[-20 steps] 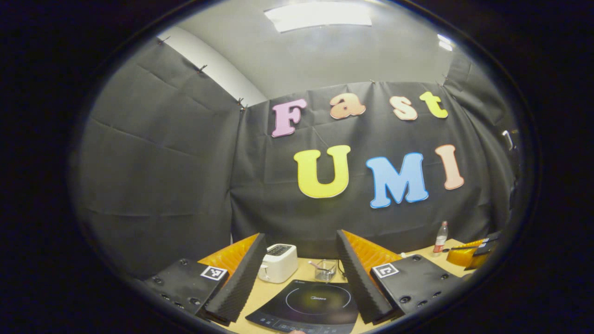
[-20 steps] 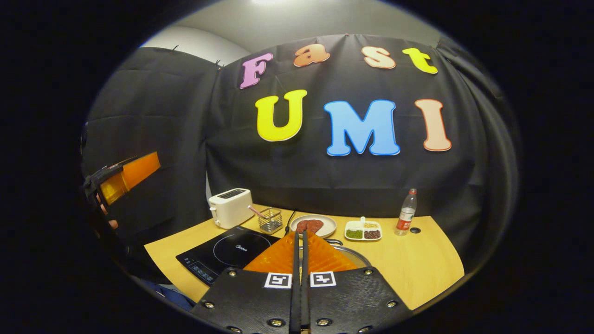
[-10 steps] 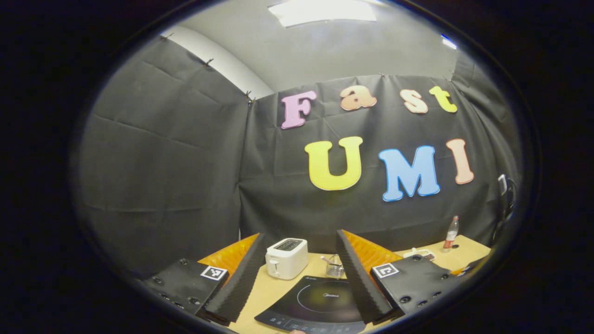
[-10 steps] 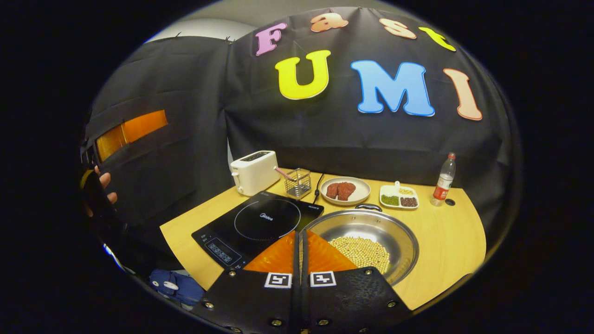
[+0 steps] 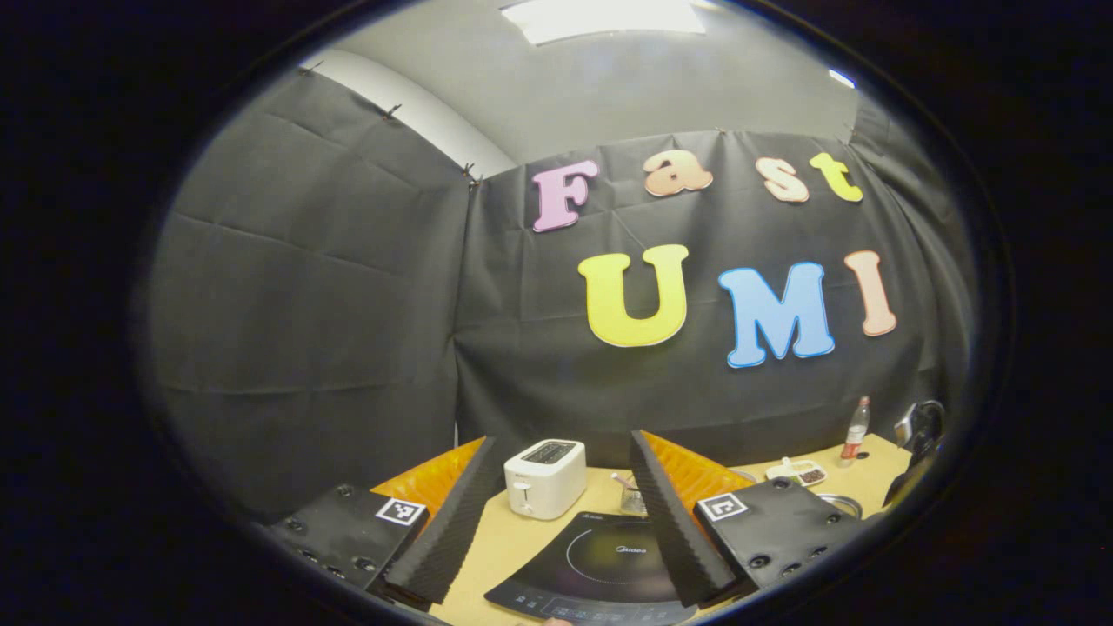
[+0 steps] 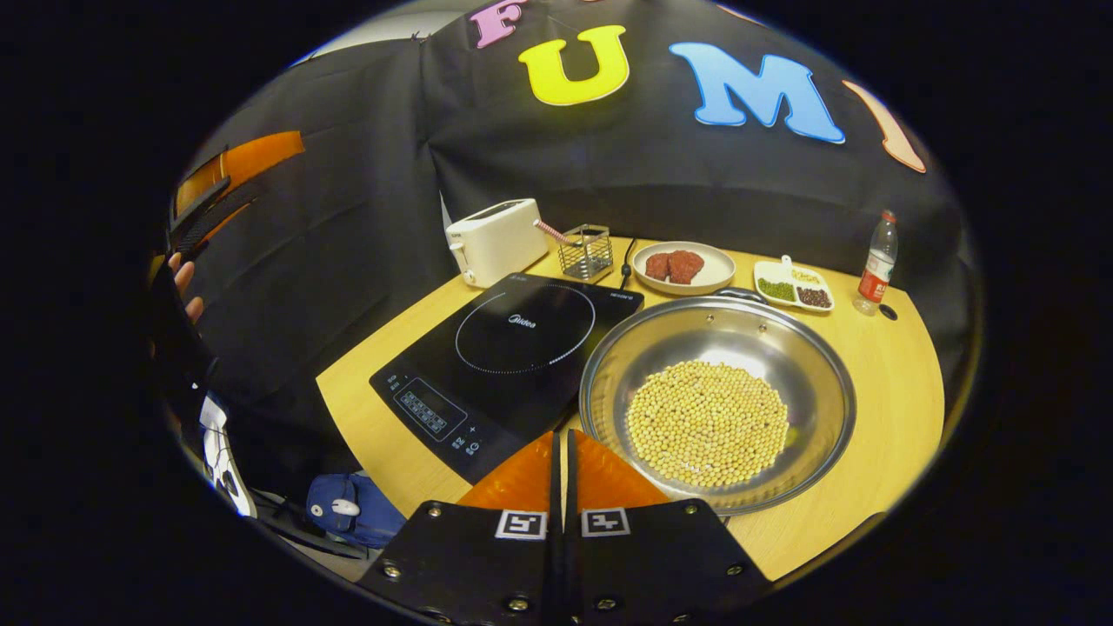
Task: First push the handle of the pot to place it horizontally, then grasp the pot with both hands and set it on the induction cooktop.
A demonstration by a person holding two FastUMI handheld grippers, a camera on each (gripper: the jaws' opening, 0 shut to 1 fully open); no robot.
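- Pot [image 6: 717,400] of steel stands on the wooden surface [image 6: 887,382], just beside the right edge of the induction cooktop [image 6: 509,352]; it holds a heap of pale beans [image 6: 706,422].
- One pot handle [image 6: 739,293] shows at the far rim, toward the plate of meat [image 6: 683,267].
- My right claw [image 6: 563,443] I hold high over the near edge of the surface, tilted down, with its tips above the gap between cooktop and pot.
- Its two fingers are pressed together with nothing between them, and they touch nothing.
- My left claw [image 5: 565,513] I hold low and more level, pointing to the back wall, over the cooktop [image 5: 600,569].
- Its fingers stand wide apart and hold nothing; the white toaster [image 5: 544,476] appears between them, farther back.
- In the right gripper view the left claw [image 6: 228,178] is at the far left, in the air, and a hand [image 6: 184,285] grips it from below.
- At the back of the surface there are the toaster [image 6: 496,241], a wire basket [image 6: 584,250], a divided dish [image 6: 793,285] and a bottle [image 6: 874,265].
- A blue bag [image 6: 352,509] lies on the floor below the near edge.
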